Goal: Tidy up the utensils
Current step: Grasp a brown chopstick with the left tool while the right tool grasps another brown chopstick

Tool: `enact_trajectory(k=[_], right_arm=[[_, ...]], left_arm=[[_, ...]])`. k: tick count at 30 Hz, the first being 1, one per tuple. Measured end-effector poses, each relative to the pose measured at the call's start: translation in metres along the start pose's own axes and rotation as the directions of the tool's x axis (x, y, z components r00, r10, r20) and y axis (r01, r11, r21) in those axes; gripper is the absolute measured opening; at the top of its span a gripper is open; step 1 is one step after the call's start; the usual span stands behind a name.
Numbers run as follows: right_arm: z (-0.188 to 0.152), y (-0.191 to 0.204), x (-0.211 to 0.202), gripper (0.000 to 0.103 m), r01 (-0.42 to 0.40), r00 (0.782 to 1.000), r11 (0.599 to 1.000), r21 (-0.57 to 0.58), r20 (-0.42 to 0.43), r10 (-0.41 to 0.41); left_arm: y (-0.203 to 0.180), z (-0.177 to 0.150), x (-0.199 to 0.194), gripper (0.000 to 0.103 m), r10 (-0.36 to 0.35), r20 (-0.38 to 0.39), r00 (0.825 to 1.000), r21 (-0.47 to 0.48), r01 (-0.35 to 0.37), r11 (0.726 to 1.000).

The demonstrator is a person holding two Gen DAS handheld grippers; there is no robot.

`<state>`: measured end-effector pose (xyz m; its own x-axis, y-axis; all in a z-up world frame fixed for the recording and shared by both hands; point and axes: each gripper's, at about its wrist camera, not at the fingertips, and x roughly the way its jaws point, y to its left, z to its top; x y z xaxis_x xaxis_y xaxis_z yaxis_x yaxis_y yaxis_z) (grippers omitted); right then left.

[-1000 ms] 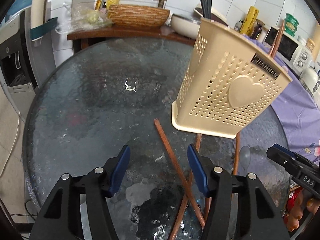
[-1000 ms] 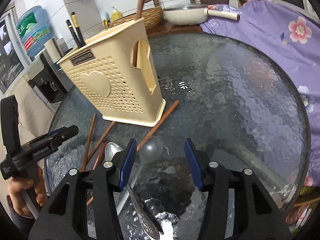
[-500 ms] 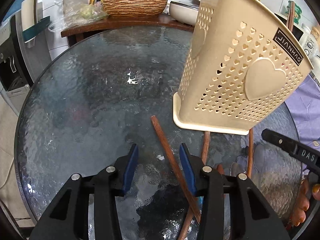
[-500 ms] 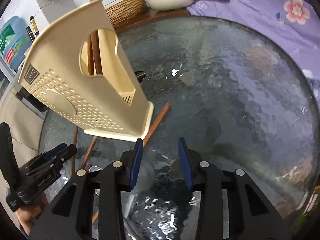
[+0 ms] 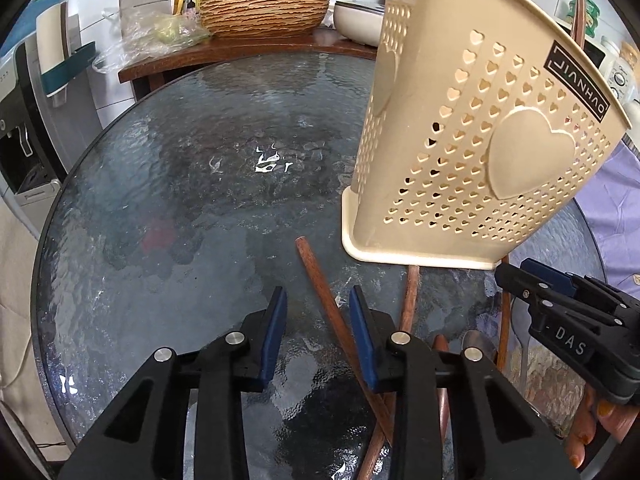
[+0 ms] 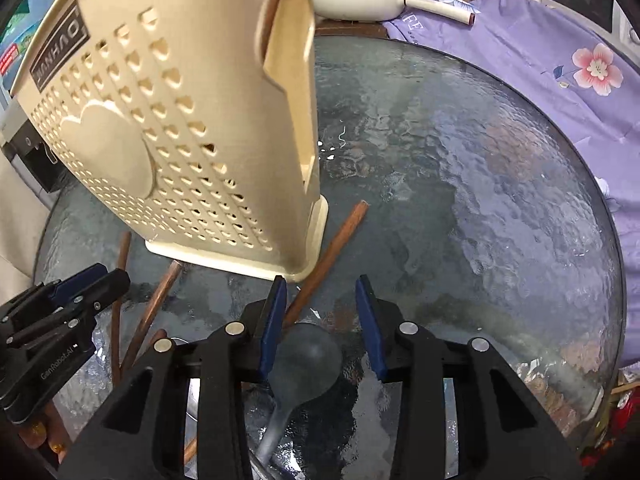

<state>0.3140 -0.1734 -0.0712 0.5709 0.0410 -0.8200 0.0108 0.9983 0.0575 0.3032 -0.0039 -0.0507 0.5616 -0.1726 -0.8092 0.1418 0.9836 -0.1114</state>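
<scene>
A beige perforated utensil holder [image 5: 476, 152] with a raised heart stands on the round glass table [image 5: 180, 200]; it also shows in the right wrist view [image 6: 180, 136]. Several brown wooden chopsticks lie in front of its base. My left gripper [image 5: 318, 332] is open, low over the table, with one chopstick [image 5: 332, 316] running between its fingers. My right gripper [image 6: 320, 320] is open above a translucent grey spoon [image 6: 308, 356], beside another chopstick [image 6: 332, 248]. A metal spoon [image 5: 476, 344] lies among the chopsticks.
A wooden side table with a woven basket [image 5: 264, 12], a white pot [image 5: 360, 20] and a soap bottle stands behind the glass table. A purple floral cloth [image 6: 540, 56] lies to the right. A water dispenser [image 5: 24, 120] stands at the left.
Both grippers have moved forward and lower toward the holder and the utensils. Both have narrowed their jaws. The left one now straddles a chopstick and the right one is over the grey spoon.
</scene>
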Motion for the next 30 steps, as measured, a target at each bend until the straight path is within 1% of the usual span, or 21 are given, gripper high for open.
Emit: enact_trajectory(k=[3,7,10,12,14,17,18,23,30], right_arm=[[-0.007,0.003,-0.004,0.022,0.006,1.000,1.000,-0.031,0.001,-0.006],[-0.013,-0.009,-0.012,0.019,-0.023,1.000,0.999,-0.035,-0.013,0.023],[-0.013,-0.022,-0.014,0.018,-0.062,0.997,0.998,-0.004,-0.036,0.062],[-0.010,-0.032,-0.014,0.018,-0.094,0.994,0.994,0.051,-0.054,0.096],[-0.006,-0.039,-0.012,0.018,-0.108,0.991,0.989,0.098,-0.068,0.115],[0.001,-0.046,-0.009,0.017,-0.107,0.990,0.982,0.155,-0.076,0.120],[0.003,-0.047,-0.007,0.015,-0.103,0.990,0.981,0.163,-0.077,0.117],[0.011,-0.044,-0.004,0.013,-0.062,0.996,0.985,0.162,-0.057,0.072],[0.021,-0.054,0.004,0.011,-0.082,0.995,0.968,0.237,-0.031,0.092]], left_arm=[[0.000,-0.002,-0.001,0.027,0.007,0.004,1.000,0.014,-0.007,1.000],[0.002,-0.004,-0.003,0.022,0.009,0.005,1.000,0.019,-0.009,1.000],[0.005,-0.003,-0.004,0.019,-0.001,-0.002,1.000,0.013,0.001,1.000],[0.006,-0.002,-0.003,0.018,-0.008,-0.010,1.000,0.000,0.008,1.000],[0.006,0.001,-0.002,0.015,-0.014,-0.016,1.000,-0.006,0.014,1.000],[0.006,0.005,0.000,0.012,-0.033,-0.028,0.999,-0.027,0.032,0.999],[0.005,0.005,0.001,0.012,-0.038,-0.031,0.999,-0.030,0.037,0.999],[-0.005,0.005,0.002,0.012,-0.026,-0.029,0.999,-0.010,0.026,1.000],[-0.009,0.003,0.001,0.011,-0.033,-0.021,0.999,-0.034,0.032,0.999]])
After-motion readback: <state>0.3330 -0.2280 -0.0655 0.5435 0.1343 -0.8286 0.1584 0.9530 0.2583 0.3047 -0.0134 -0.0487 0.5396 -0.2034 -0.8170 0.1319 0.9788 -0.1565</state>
